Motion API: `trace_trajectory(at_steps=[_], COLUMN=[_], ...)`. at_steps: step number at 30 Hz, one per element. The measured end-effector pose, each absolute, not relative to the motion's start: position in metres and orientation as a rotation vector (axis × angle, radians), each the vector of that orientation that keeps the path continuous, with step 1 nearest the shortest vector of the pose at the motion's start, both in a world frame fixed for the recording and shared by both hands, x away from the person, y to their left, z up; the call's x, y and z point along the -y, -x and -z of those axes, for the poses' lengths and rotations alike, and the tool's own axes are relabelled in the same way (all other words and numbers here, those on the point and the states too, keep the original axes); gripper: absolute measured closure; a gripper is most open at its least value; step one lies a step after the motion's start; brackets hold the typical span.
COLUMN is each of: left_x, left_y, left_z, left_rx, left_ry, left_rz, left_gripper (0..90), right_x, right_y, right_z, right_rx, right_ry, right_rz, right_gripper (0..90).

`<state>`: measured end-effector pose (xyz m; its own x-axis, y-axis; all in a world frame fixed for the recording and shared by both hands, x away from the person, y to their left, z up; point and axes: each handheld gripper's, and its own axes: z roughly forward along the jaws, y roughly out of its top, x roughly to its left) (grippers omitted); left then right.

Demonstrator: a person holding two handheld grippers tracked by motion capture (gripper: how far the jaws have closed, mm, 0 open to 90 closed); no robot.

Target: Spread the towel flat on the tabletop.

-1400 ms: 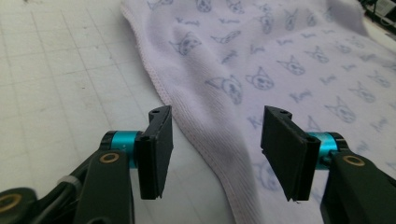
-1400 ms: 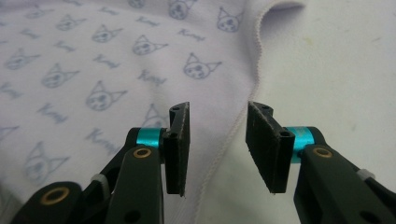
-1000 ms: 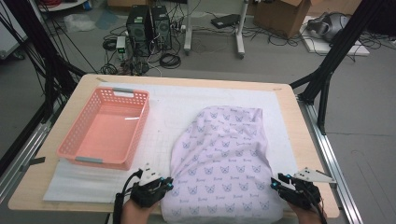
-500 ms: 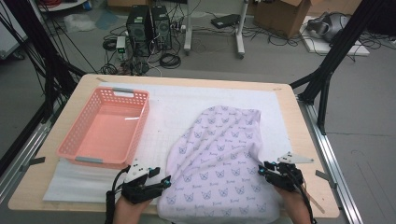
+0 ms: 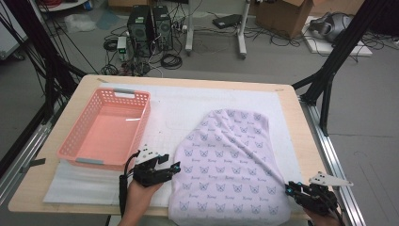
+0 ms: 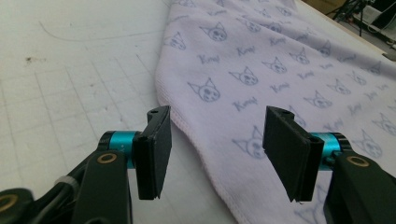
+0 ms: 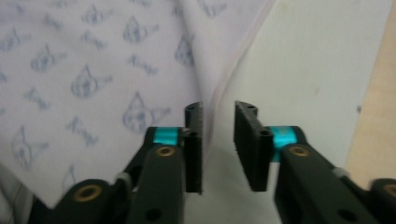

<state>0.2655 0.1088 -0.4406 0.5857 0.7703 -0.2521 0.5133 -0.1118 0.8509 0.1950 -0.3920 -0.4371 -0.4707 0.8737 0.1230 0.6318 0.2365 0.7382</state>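
room: a workshop floor behind the table, with computer towers (image 5: 149,23), loose cables and a cardboard box (image 5: 286,14) far at the back.
surface: a light wooden table (image 5: 37,188) covered for the most part by a white mat (image 5: 188,106) with a faint grid.
basket: a pink plastic basket (image 5: 106,128) stands on the left part of the mat; nothing is seen inside it.
cloth: a lilac cloth (image 5: 230,165) with small cat-face prints lies spread on the right half of the mat, its near edge reaching the front edge of the table; some soft folds run along its right side.
left gripper: the left gripper (image 5: 170,168) is held low just beside the left edge of the cloth, near the basket's front corner. in the left gripper view its jaws are spread wide, and the hem of the cloth (image 6: 280,70) passes between them, nothing pinched.
right gripper: the right gripper (image 5: 291,188) is at the near right corner of the cloth. in the right gripper view its jaws are only a little apart, and the cloth's right edge (image 7: 93,70) lies in the gap; the jaws do not press it.
hands: a hand (image 5: 141,195) holds the left gripper from the bottom.
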Motion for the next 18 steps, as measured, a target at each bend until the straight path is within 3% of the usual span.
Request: trace_trajectory(at_steps=[11,18], left_x=[-0.103,-0.096], left_y=[-0.3,-0.318], left_z=[0.44,0.438], left_rx=[-1.052,-1.094], left_ry=[-1.769,-1.772], left_rz=[-0.304,-0.268], left_gripper=[42.9,43.9], right_x=[0.372,0.369], right_y=[-0.244,-0.253], right_z=[0.431,0.429], right_rx=[-2.141,-2.148], right_ry=[-1.349,-1.338], right_rz=[-1.106,-1.137], right_gripper=[60.8,59.0])
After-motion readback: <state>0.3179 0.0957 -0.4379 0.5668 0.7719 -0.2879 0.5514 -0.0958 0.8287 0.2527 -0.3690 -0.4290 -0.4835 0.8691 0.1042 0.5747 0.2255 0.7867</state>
